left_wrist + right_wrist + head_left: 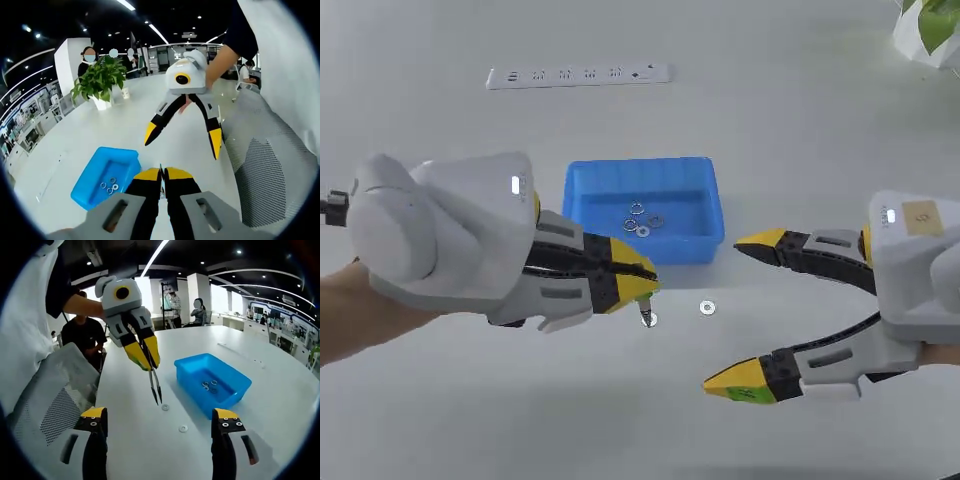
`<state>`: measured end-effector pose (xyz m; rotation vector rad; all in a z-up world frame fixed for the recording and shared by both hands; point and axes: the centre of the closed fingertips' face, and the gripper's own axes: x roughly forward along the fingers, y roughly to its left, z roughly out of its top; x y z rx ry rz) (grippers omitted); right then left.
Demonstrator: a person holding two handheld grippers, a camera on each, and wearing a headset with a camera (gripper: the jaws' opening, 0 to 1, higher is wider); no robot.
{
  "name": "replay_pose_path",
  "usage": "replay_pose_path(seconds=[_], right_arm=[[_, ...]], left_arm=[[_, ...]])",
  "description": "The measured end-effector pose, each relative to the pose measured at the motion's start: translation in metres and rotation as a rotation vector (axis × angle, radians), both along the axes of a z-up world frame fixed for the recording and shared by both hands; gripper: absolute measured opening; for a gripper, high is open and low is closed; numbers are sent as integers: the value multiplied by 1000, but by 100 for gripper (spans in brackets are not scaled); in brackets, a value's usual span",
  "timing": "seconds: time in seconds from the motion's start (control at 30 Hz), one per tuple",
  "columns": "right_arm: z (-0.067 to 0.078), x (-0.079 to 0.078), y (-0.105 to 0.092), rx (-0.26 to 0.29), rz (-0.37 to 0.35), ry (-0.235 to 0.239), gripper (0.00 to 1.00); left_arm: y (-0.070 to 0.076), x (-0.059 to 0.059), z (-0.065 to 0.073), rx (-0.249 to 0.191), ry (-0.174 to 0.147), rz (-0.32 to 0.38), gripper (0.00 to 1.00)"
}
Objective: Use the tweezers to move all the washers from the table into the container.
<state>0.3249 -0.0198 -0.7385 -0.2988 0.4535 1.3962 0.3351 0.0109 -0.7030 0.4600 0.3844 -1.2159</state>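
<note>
Pickup step: your left hand-held gripper (645,285) pinches the tweezers (154,382), tips just beside a washer (651,320) between the container (580,215) and the worktop's (440,420) near edge; your right hand-held gripper (728,313) is spread, empty; next, nip its rim and lift.

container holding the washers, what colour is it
Bright blue all over. The container shows best in the head view.
</note>
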Motion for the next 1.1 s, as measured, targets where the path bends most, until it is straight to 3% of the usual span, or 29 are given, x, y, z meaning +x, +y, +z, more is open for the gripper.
replay_pose_path(seconds=[0.33,1.1], right_arm=[[-2,-4,5,28,5,30,84],[-8,-8,1,13,7,54,82]], left_arm=[[1,6,0,-1,1,30,6],[0,8,-7,-8,22,33,6]])
